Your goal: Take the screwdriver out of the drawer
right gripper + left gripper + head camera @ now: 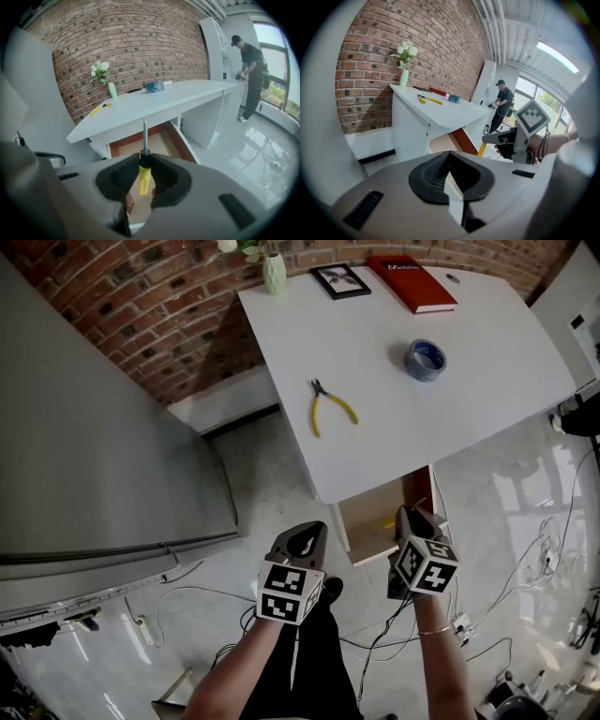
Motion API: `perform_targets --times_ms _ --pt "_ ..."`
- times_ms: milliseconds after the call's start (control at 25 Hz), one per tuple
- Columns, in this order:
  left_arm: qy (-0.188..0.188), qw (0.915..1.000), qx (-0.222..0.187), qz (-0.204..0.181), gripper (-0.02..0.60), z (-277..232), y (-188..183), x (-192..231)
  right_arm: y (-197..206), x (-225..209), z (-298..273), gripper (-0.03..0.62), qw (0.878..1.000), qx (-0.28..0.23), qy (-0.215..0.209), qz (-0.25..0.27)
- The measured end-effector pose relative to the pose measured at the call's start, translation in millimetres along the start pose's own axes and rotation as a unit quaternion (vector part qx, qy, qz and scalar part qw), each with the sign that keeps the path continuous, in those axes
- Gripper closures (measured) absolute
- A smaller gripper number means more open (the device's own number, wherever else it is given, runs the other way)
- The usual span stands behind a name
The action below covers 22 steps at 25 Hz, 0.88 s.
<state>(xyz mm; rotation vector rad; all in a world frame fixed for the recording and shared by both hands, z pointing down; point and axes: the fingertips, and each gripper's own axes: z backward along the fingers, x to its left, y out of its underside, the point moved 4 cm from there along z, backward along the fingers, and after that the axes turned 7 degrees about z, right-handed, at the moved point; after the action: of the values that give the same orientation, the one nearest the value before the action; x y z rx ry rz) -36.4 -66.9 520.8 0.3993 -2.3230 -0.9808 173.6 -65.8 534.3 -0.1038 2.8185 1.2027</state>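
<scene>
Glossy pale floor (272, 484) lies under me, and that is where anything I drop would land. Nearest, my left tool (450, 176) has its pads together on nothing and idles just beside my right tool (143, 176). The right tool is clamped on the yellow handle of the screwdriver (144, 159), whose shaft points away from me. The pads catch only a short stretch of the handle near its black collar, so I judge the grip thin. A jolt or a quick roll of the wrist could let the screwdriver pivot or slide out. Below it the wooden drawer (370, 517) stands open, so a slip would likely drop it back inside or onto the floor. Beyond, the white counter (422, 427) overhangs the drawer. If I push forward while lifting, the bare tip could strike that edge and lever the handle loose. Yellow-handled pliers (328, 409) and a roll of tape (425, 360) lie farther back, well apart from my path.
</scene>
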Motion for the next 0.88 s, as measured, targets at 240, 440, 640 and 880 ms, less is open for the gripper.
perform_targets --times_ms 240,440,640,880 --pt "0.018 0.9997 0.000 -0.017 0.589 14.3 -9.4 -15.9 -11.3 8.7 43.3 0.514 1.000 -0.026 0.006 0.002" --pt "0.027 0.9989 -0.004 -0.039 0.589 26.2 -17.3 -23.0 -21.8 18.4 75.7 0.514 0.998 -0.060 0.011 -0.004" --pt "0.031 0.9980 -0.015 -0.053 0.589 39.7 -29.2 -27.4 -35.4 31.2 106.8 0.514 0.996 -0.090 0.015 -0.005" --pt "0.043 0.9963 -0.026 -0.069 0.589 52.2 -44.4 -36.7 -47.7 44.4 145.9 0.514 0.992 -0.121 0.020 -0.008"
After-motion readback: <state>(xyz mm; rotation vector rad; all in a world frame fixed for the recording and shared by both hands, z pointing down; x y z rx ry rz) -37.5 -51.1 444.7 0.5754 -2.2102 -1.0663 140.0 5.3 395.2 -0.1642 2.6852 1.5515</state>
